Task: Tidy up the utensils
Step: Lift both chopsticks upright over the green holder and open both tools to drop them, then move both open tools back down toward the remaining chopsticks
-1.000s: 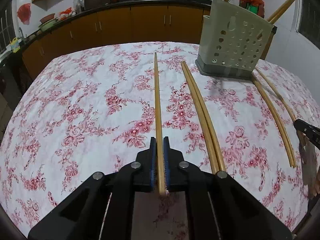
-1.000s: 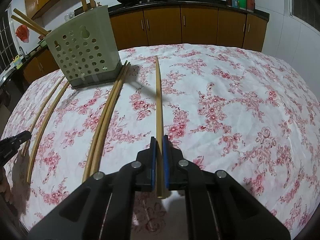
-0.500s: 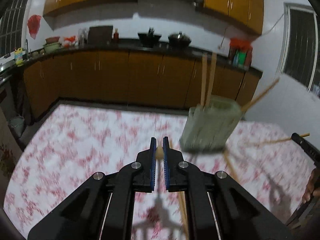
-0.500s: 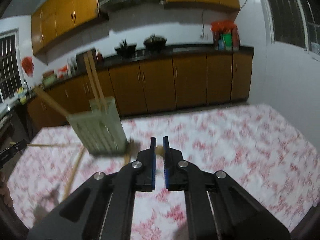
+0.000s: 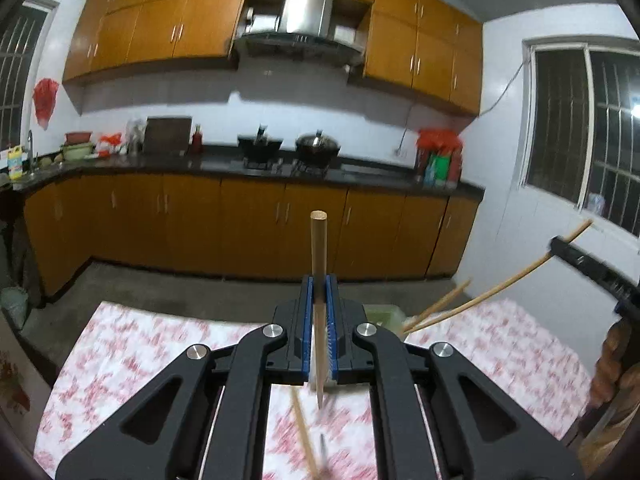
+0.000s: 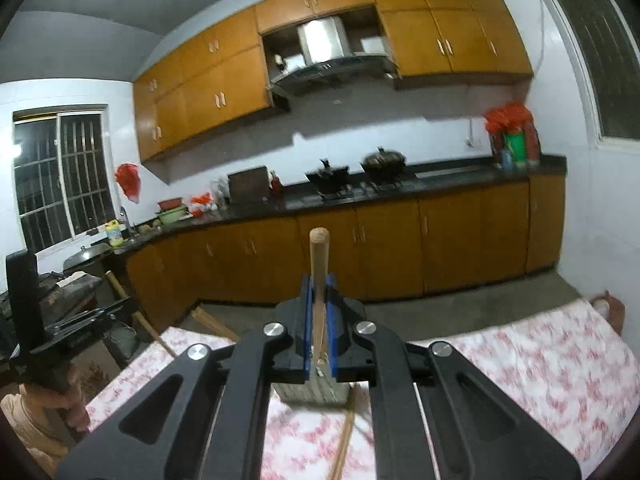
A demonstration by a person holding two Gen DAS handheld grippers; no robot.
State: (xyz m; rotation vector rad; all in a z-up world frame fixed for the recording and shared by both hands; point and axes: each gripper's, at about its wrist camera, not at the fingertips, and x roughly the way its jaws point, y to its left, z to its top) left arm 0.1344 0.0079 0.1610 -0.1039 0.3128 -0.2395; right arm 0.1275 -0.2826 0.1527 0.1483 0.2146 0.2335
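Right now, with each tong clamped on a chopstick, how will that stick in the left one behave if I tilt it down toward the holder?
The chopstick looks like a rigid wooden rod, so it should stay straight. It is round and smooth, so it could slide through the left tongs if the grip loosens. It seems light, and would probably roll if dropped on the floral tablecloth.

My left gripper hides most of the utensil holder. My right gripper covers the holder's upper part. The floral tablecloth is motion-blurred. A loose chopstick runs off the bottom edge.
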